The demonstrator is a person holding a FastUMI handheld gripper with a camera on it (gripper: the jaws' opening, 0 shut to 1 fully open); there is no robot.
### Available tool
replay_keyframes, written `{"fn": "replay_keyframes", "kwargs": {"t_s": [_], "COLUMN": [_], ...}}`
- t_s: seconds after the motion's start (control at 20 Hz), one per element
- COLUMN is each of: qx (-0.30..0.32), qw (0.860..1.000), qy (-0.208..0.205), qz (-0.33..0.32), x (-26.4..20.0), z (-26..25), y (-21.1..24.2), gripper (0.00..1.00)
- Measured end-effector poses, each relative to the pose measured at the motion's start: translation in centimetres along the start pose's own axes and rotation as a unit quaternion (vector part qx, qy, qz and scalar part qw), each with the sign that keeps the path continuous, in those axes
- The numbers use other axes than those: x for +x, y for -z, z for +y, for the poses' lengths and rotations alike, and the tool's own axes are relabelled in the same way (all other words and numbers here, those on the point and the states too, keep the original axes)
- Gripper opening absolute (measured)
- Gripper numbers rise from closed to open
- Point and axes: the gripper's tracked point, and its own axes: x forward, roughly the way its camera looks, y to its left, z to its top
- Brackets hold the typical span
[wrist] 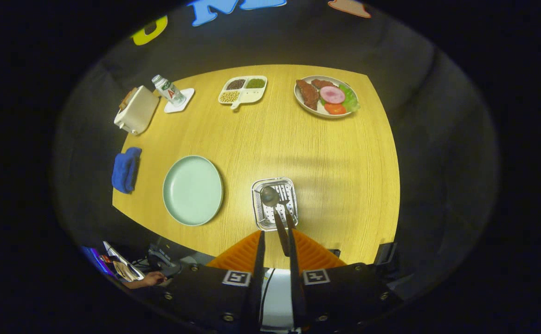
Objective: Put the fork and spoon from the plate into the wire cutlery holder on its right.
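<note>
I had the gripper (283, 243) clenched on the spoon (275, 208), its bowl over the wire holder (274, 204) near the table's near edge; I judged lowering straight best.

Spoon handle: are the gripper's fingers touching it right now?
Touching. In the gripper view the gripper has both fingers closed on the spoon handle, no gap showing, its bowl hanging over the wire cutlery holder.
</note>
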Motion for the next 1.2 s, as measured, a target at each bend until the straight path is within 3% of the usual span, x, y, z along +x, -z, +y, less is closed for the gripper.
{"fn": "replay_keyframes", "kwargs": {"t_s": [0.05, 0.2, 0.45, 0.5, 0.85, 1.0, 1.2], "qx": [0.006, 0.011, 0.01, 0.005, -0.061, -0.08, -0.091], "qw": [1.0, 0.991, 0.947, 0.94, 0.888, 0.874, 0.863], "qy": [0.0, 0.03, 0.03, 0.034, 0.052, 0.044, 0.047], "qz": [-0.023, -0.132, -0.32, -0.341, -0.453, -0.477, -0.495], "x": [-0.6, -2.1, -5.2, -5.5, -8.2, -8.7, -7.9], "z": [0.1, 0.9, 8.0, 9.2, 15.6, 18.6, 21.0], "y": [-0.1, -0.7, -0.9, -0.7, -0.3, 0.6, 1.0], "gripper": [0.38, 0.46, 0.54, 0.61, 0.63, 0.9, 0.94]}}
